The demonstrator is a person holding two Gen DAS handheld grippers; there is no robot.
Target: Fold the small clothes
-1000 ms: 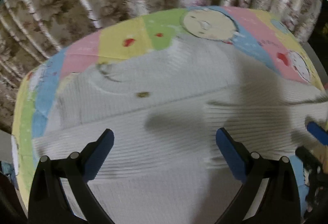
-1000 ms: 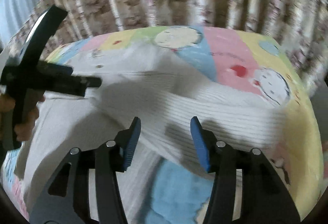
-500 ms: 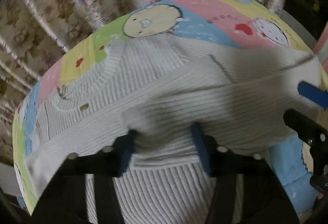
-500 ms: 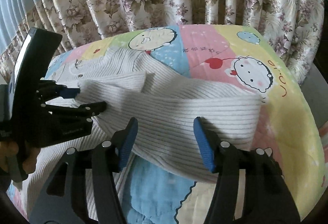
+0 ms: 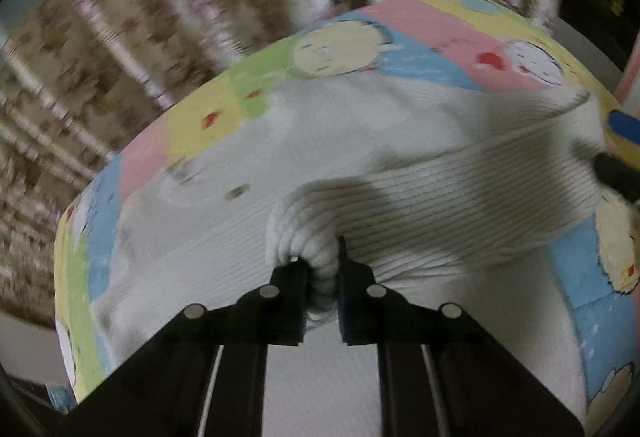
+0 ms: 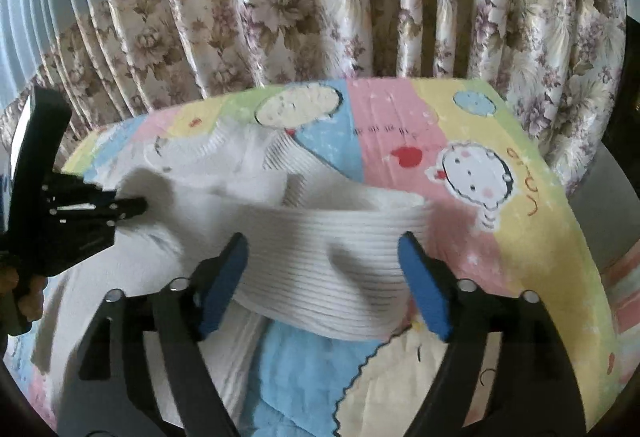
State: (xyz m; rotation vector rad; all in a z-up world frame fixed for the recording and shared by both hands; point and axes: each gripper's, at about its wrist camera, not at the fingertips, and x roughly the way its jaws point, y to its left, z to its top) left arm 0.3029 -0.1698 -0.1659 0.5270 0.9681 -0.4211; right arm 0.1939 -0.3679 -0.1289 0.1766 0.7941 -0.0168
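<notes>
A white ribbed knit sweater lies spread over a cartoon-print quilt. My left gripper is shut on a bunched fold of the sweater near its middle. In the right wrist view the same sweater has a sleeve or side band stretched across in front. My right gripper is open, its blue pads straddling that ribbed band. The left gripper shows at the left of this view, pinching fabric. The right gripper's blue tip pokes in at the left wrist view's right edge.
Floral curtains hang right behind the quilt-covered surface. A person's hand holds the left gripper's handle at the far left. The quilt drops off at its right edge and at its left edge.
The left gripper has gone from wide open above the sweater to shut on a fold of it. The right gripper's fingers have spread wider around the ribbed band.
</notes>
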